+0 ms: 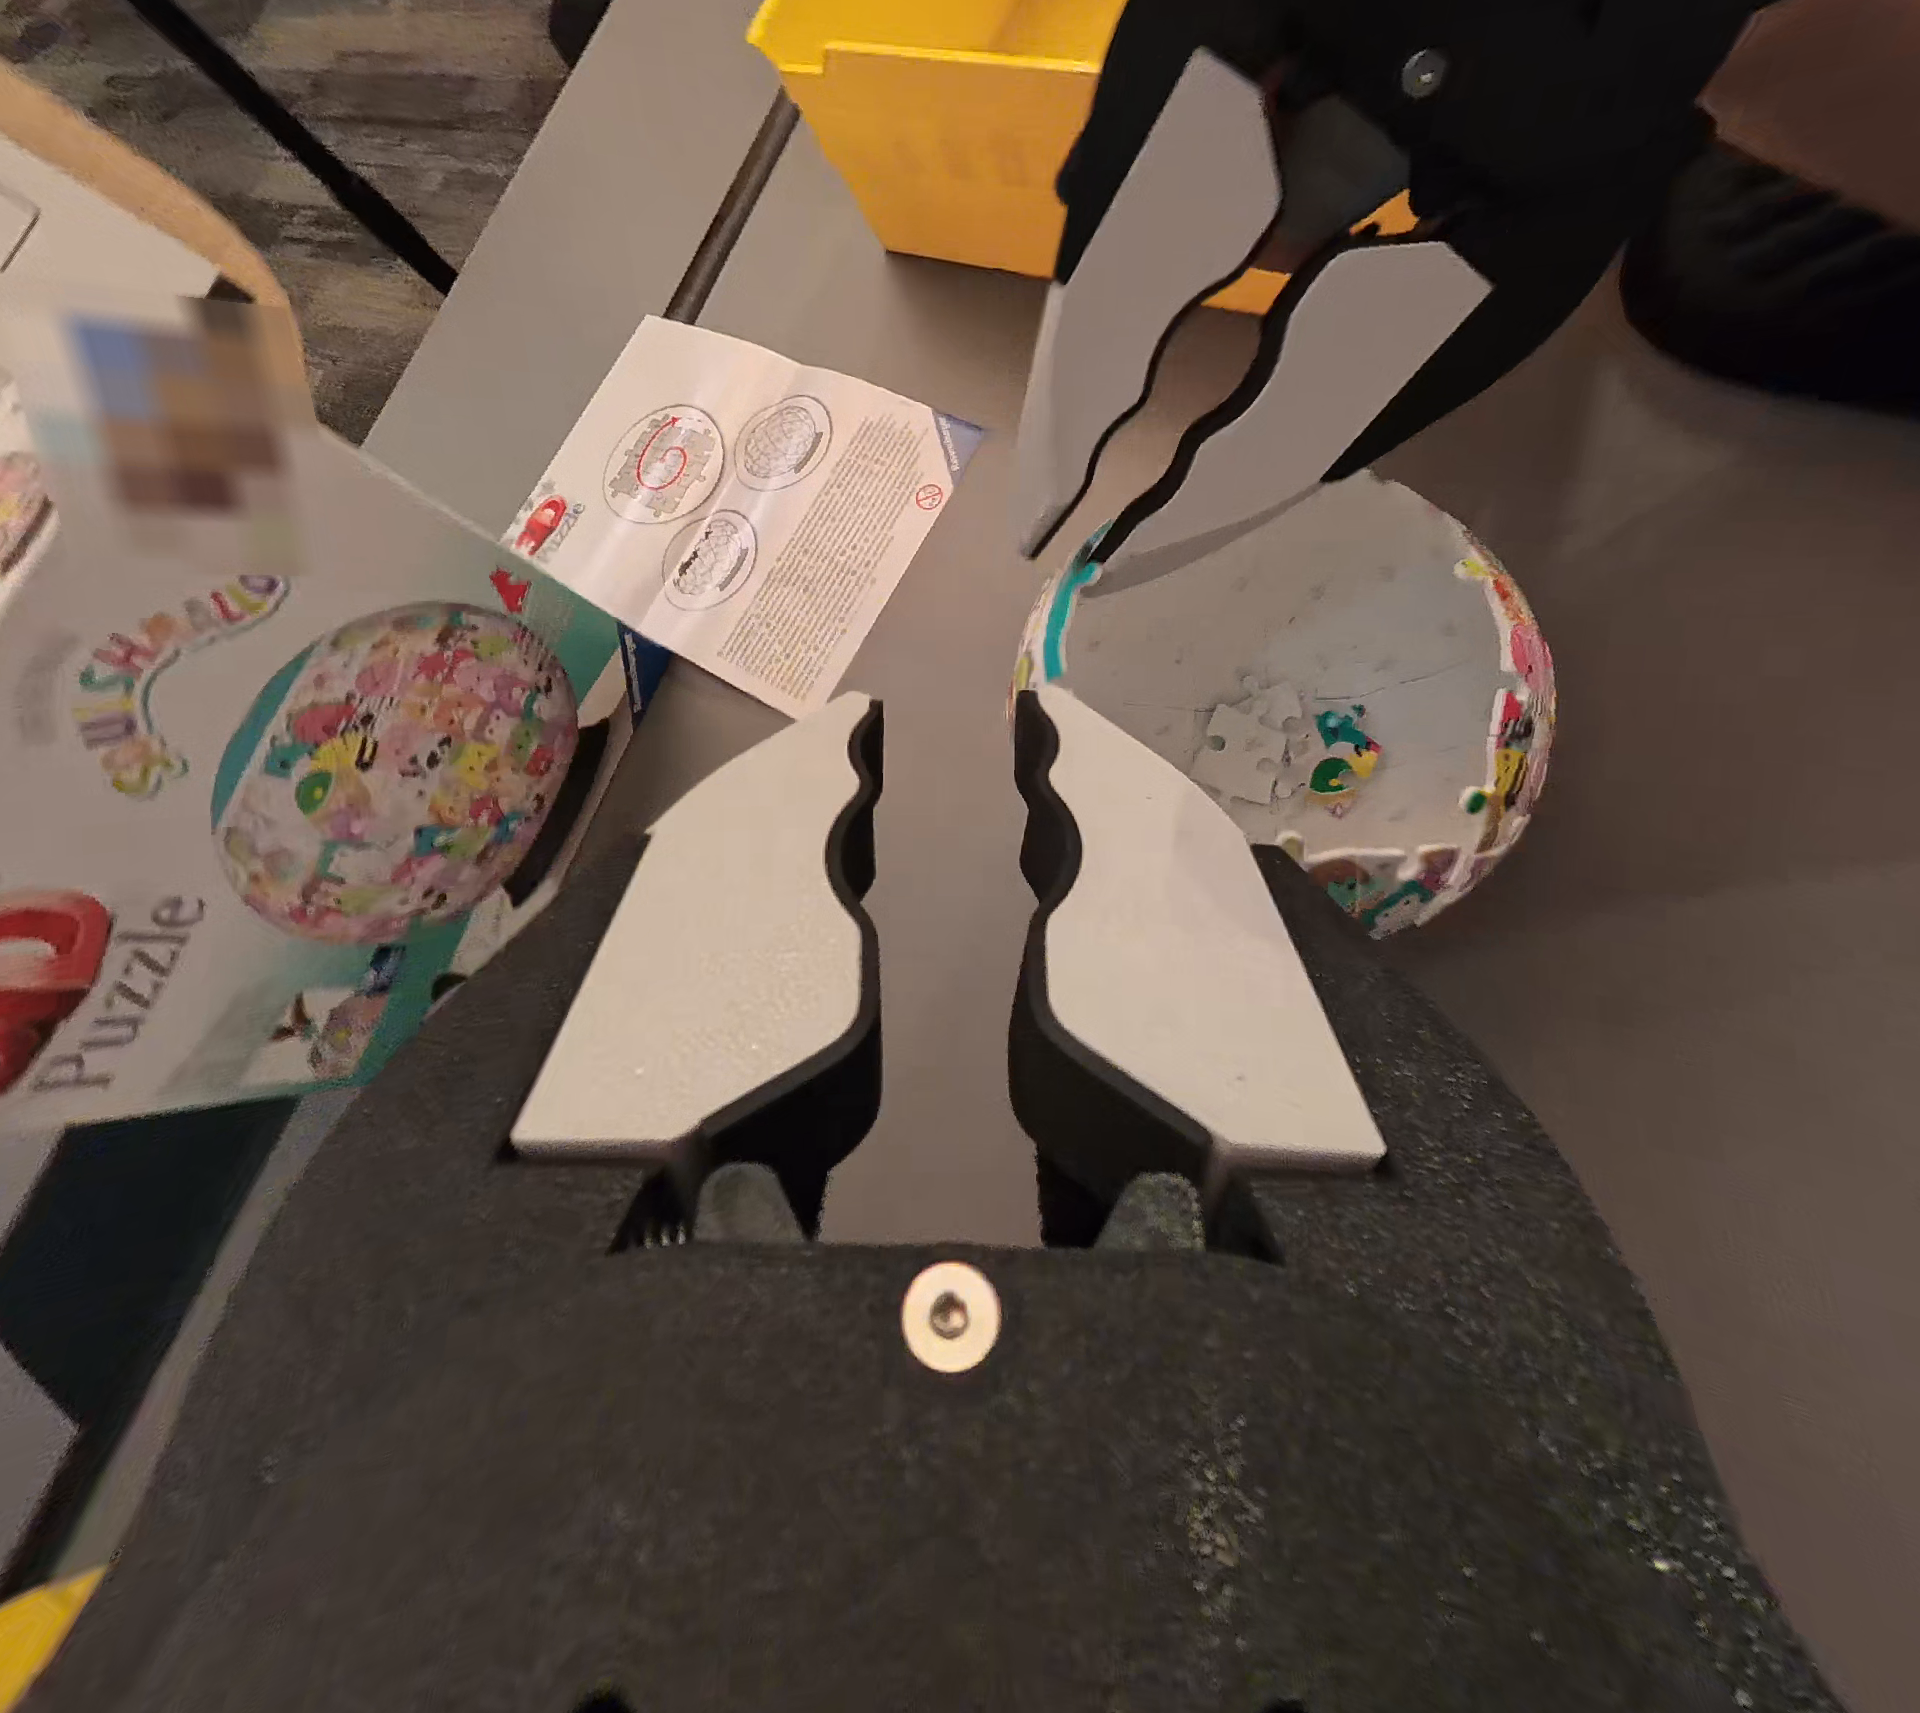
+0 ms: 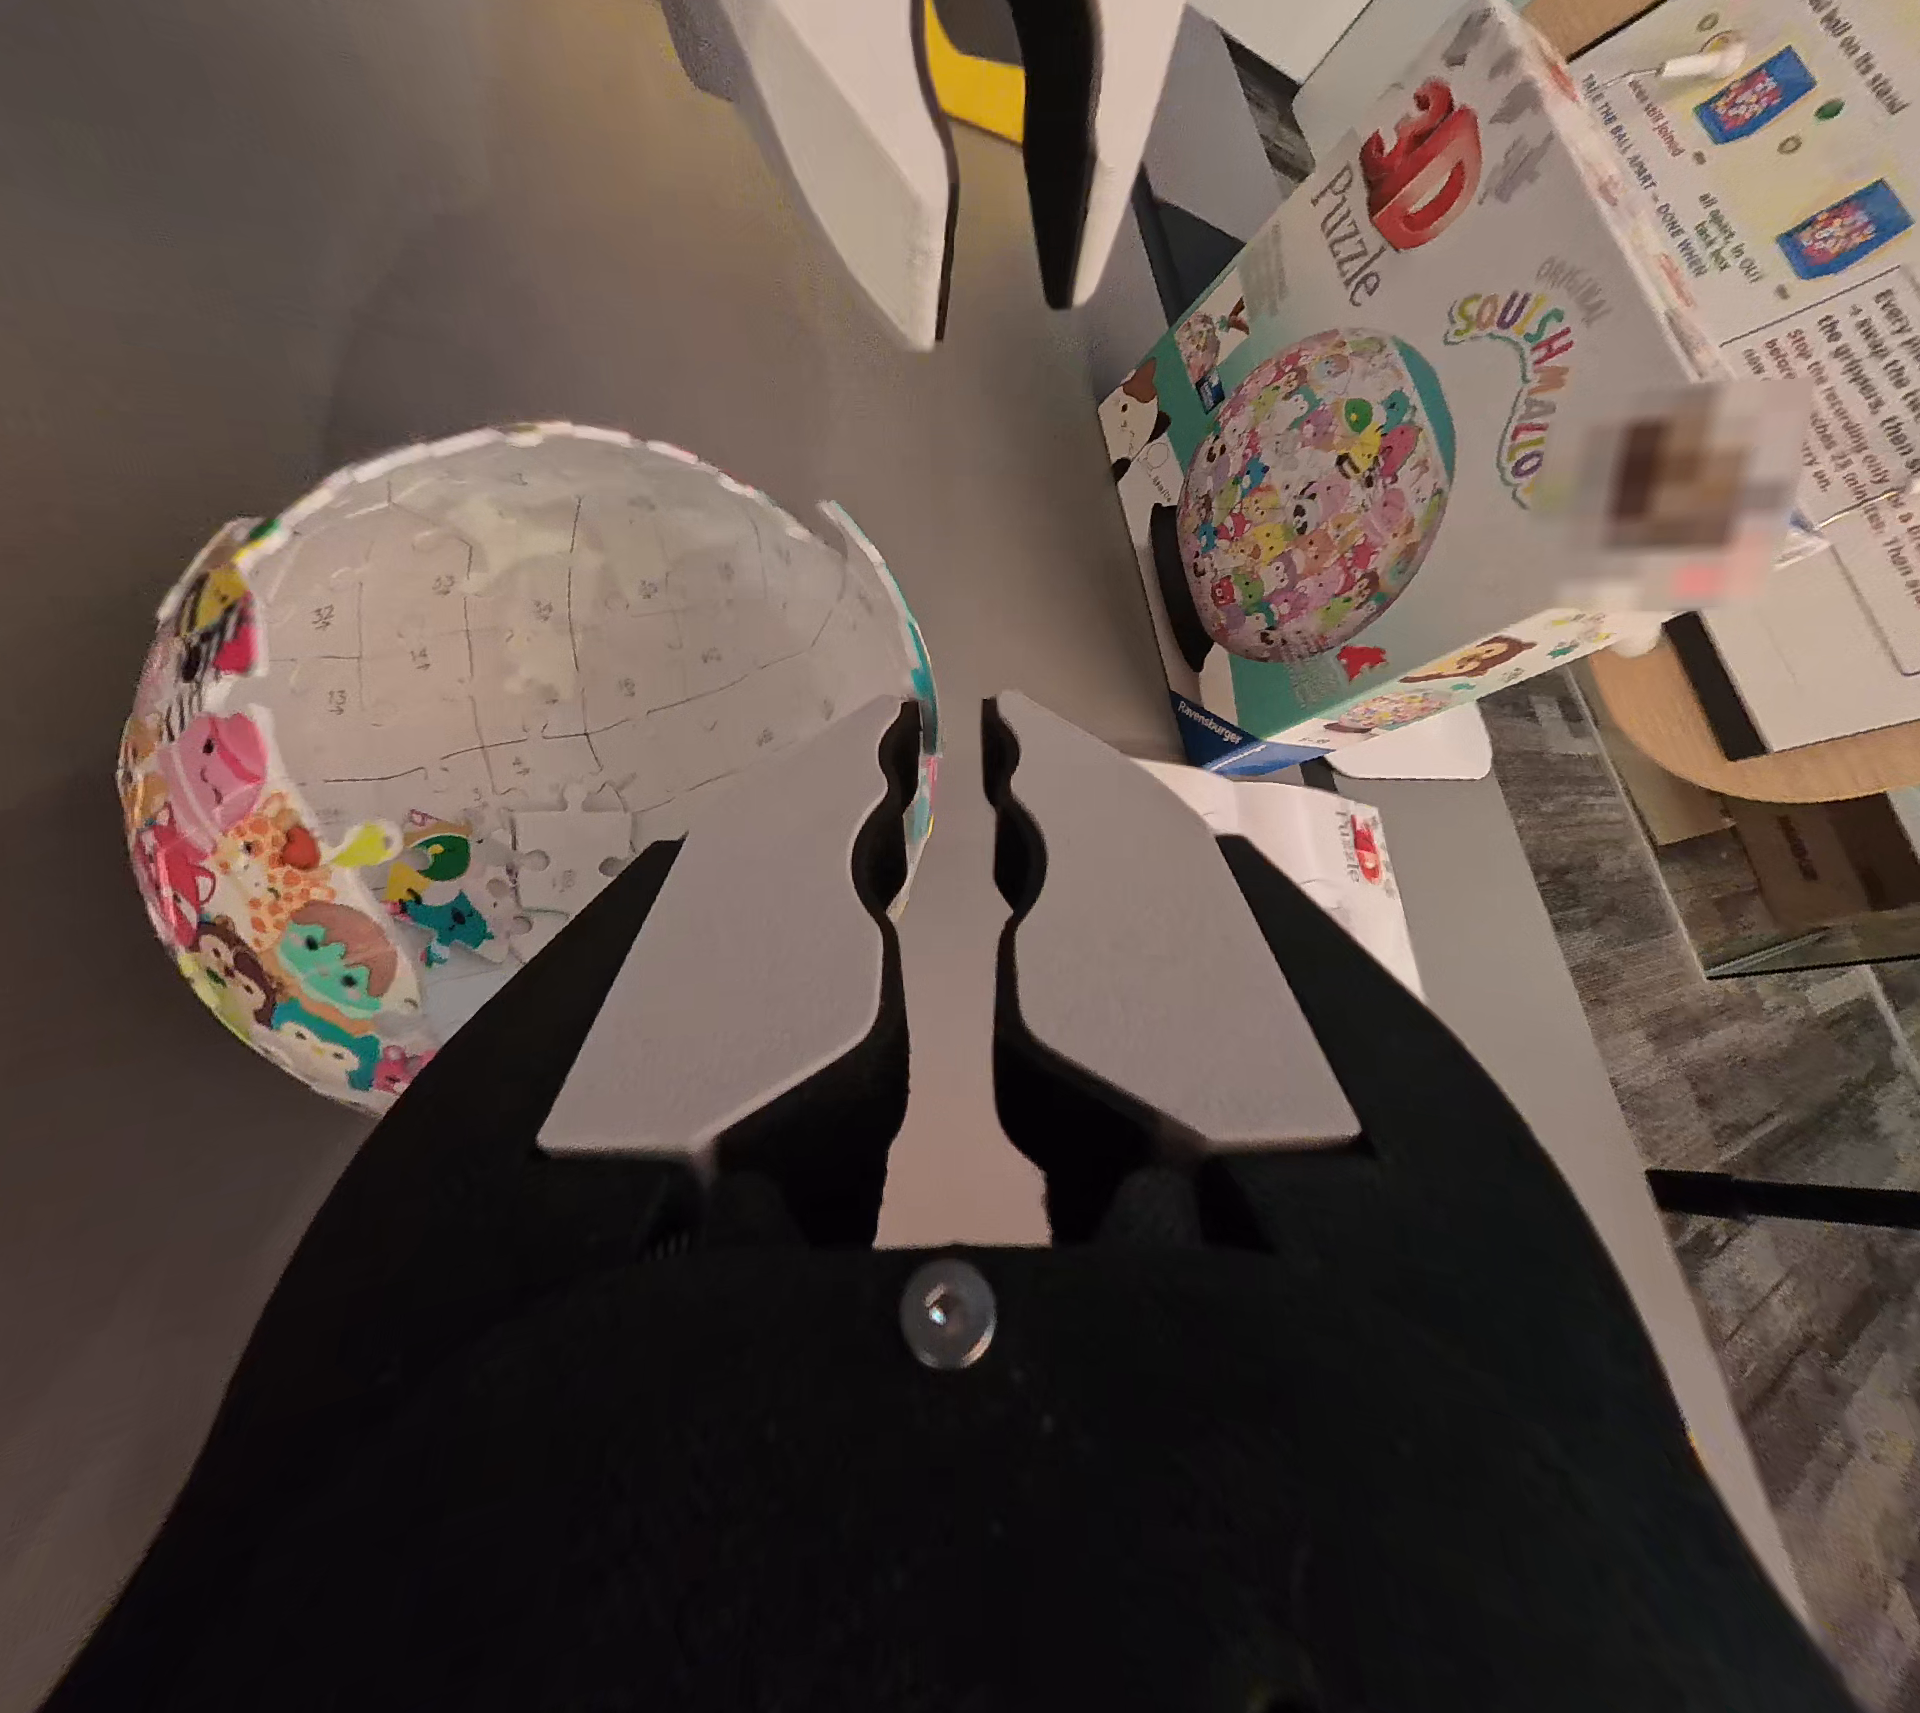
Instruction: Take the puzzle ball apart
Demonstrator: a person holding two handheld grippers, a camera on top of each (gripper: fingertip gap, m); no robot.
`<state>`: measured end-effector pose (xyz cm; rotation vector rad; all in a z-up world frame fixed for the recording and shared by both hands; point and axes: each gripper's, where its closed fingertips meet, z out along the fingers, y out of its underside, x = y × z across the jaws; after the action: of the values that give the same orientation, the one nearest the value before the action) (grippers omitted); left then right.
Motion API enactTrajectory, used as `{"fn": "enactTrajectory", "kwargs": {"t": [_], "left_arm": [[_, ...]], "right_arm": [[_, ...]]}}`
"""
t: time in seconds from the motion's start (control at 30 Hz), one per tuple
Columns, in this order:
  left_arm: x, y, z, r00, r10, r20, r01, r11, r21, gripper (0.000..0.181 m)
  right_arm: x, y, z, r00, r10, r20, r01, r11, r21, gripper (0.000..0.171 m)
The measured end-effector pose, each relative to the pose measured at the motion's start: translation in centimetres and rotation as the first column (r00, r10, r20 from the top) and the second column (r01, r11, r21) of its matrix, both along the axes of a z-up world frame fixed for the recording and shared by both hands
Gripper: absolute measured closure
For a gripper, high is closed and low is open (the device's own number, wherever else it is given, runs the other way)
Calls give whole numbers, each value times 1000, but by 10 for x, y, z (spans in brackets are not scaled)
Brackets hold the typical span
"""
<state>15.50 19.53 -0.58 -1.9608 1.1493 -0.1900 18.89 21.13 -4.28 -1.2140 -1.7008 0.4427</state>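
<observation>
The puzzle ball (image 1: 1351,655) is an open shell on the grey table, white inside with colourful cartoon outsides. Much of its upper part is gone. Several loose pieces (image 1: 1288,749) lie inside it, also seen in the right wrist view (image 2: 468,894). My right gripper (image 2: 951,707) is at the ball (image 2: 499,645), its jaws a narrow gap apart, with the teal rim edge (image 2: 928,676) against its left pad. In the left wrist view it (image 1: 1070,546) reaches down onto that rim. My left gripper (image 1: 948,707) is open and empty, just left of the ball; it also shows in the right wrist view (image 2: 992,318).
A yellow bin (image 1: 935,136) stands behind the ball. The puzzle box (image 1: 343,780) and a folded leaflet (image 1: 758,500) lie to the left near the table edge. A printed instruction sheet (image 2: 1818,157) lies beyond the box. A person's arm (image 1: 1870,1) is at the upper right. The gap from one gripper's tips to the other's is roughly 6 centimetres.
</observation>
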Motion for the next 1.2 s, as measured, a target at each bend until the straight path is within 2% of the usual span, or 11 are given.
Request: {"fn": "enactTrajectory", "kwargs": {"t": [0.2, 0.27, 0.4, 0.57, 0.73, 0.87, 1.03, 1.2], "left_arm": [[-20, -16, -24, 984, 51, 171, -39, 997, -71, 156], [-22, -19, -33, 957, 72, 280, -37, 991, -127, 156], [-24, -26, -38, 891, 84, 446, -3, 984, -180, 158], [-21, -41, -51, 876, 29, 481, 42, 990, -136, 142], [-9, -54, -58, 821, -73, 566, 137, 988, -71, 122], [-3, -61, -64, 801, -100, 590, 182, 980, -82, 106], [7, -67, -63, 723, -107, 682, 246, 963, -110, 104], [7, -67, -62, 694, -99, 713, 252, 961, -111, 105]], "right_arm": [[-4, -32, 20, 990, 137, 30, -140, 968, 206, 157], [-6, -31, 25, 992, 112, 51, -121, 959, 256, 157], [-8, -42, 23, 983, 162, 89, -180, 953, 244, 158], [-18, -56, 20, 947, 254, 199, -304, 908, 290, 159], [-25, -59, 11, 890, 262, 372, -404, 831, 382, 158], [-29, -61, 3, 864, 260, 431, -446, 793, 415, 156], [-30, -53, -9, 849, 232, 474, -459, 770, 444, 156], [-36, -50, -8, 869, 212, 448, -446, 727, 522, 157]]}}
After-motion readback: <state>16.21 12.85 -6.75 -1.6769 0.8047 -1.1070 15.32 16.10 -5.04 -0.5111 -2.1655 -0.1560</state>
